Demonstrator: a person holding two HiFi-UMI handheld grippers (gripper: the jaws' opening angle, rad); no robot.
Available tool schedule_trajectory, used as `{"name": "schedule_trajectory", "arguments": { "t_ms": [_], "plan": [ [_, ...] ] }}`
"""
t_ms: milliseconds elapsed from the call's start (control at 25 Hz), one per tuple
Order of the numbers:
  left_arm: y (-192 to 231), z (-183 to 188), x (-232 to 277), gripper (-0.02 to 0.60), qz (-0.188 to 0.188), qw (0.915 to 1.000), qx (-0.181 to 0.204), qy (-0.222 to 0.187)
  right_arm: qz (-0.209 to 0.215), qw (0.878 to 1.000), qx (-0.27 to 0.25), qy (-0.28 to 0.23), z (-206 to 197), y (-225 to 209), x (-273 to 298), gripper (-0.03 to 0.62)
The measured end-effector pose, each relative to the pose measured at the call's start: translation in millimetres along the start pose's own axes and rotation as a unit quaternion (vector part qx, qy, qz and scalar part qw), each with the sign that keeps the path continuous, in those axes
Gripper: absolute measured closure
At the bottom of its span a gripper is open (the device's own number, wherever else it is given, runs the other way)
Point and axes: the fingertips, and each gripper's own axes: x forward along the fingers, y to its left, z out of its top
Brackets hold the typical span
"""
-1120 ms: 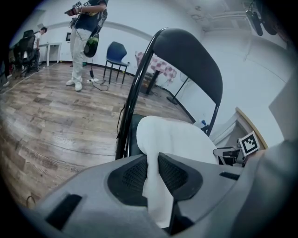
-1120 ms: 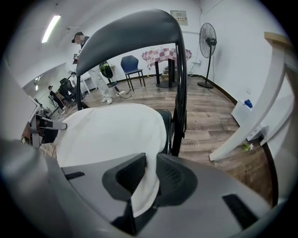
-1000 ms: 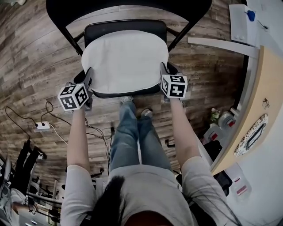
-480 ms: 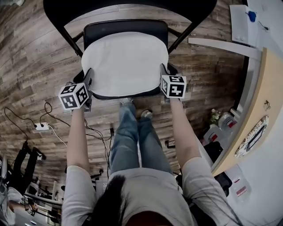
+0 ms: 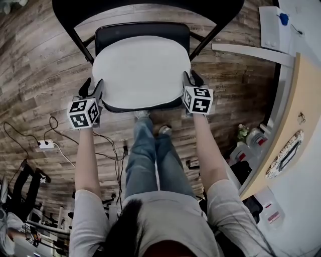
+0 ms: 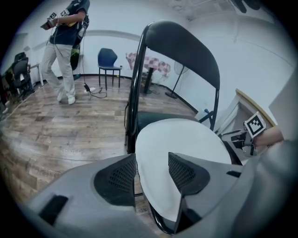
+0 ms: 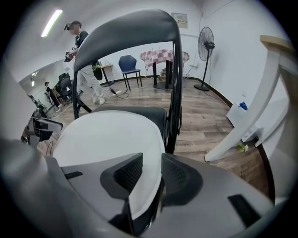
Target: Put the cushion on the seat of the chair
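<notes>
White rounded flat cushion [image 5: 141, 70] lies flat on the seat [image 5: 143, 30] of a black metal folding chair [image 5: 145, 7]. It covers most of the seat; a dark strip of seat shows behind it, toward the backrest. The cushion's front edge sits at the seat's front rim.

Left gripper [image 5: 93, 85] at the cushion's left edge. In the left gripper view the jaws stand wide apart and have just been opening. The cushion's edge lies between the grey ribbed pads [image 6: 123, 174] but they do not press it, with a gap showing on both sides.

Right gripper [image 5: 193, 79] at the cushion's right edge. In the right gripper view its jaws are close together, pinching the cushion's edge [image 7: 149, 153]: one pad on top, the other at the outer side by the seat rim.

Each gripper carries a marker cube, left [image 5: 83, 113] and right [image 5: 197, 99], and both point down at the seat.

The person stands right in front of the chair, with legs in blue jeans [image 5: 150, 155]. Brown wood-plank floor [image 5: 40, 60] below. White power strip [image 5: 46, 144] with cables on the floor at left. Light wood-topped desk [image 5: 301, 100] at right. Background of the gripper views: another person standing [image 6: 63, 46], a blue chair [image 6: 108, 60], a standing fan [image 7: 206, 42].
</notes>
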Motion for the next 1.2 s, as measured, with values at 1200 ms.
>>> {"name": "schedule_trajectory", "arguments": {
  "t_ms": [1200],
  "plan": [
    [-120, 105, -212, 0.569, 0.007, 0.9728, 0.049, -0.226, 0.102, 0.967, -0.093, -0.214, 115, 106, -220, 0.574]
  ]
}}
